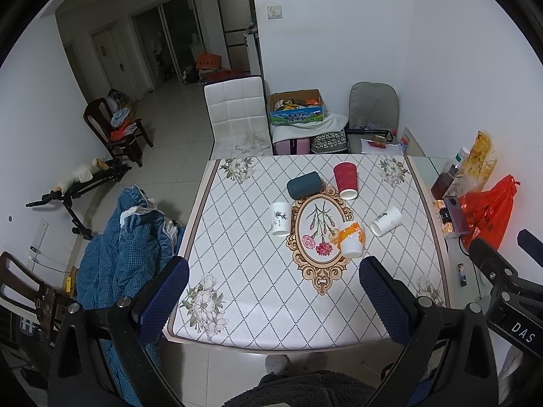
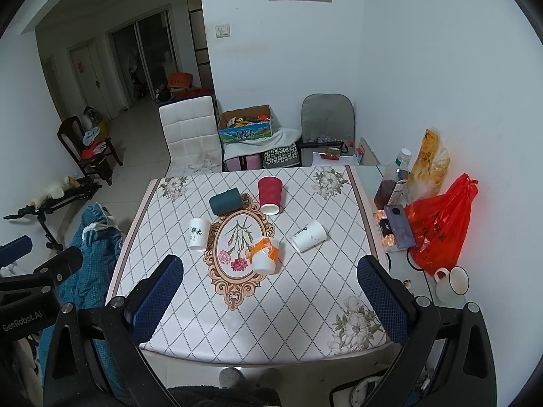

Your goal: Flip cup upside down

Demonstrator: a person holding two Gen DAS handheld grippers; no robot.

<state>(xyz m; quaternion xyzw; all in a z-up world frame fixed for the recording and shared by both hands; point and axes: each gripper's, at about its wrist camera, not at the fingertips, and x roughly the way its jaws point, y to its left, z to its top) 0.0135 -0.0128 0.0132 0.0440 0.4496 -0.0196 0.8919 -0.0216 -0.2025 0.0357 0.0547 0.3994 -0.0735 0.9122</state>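
Cups (image 1: 351, 243) lie tipped, seemingly empty, on table (image 1: 258, 305); each gripper (image 1: 273, 300) (image 2: 269, 296) spread, holding nothing.

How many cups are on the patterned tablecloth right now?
5. Red cup at the far side, teal cup on its side left of it, white cup left of the oval, orange cup near centre, white cup lying on the right.

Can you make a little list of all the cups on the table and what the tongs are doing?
red cup: mouth toward camera
dark teal cup: on its side
white cup with plant print: left of the oval flower picture
orange and white cup: tipped over
plain white cup: on its side
left tongs: open, holding nothing
right tongs: open, holding nothing
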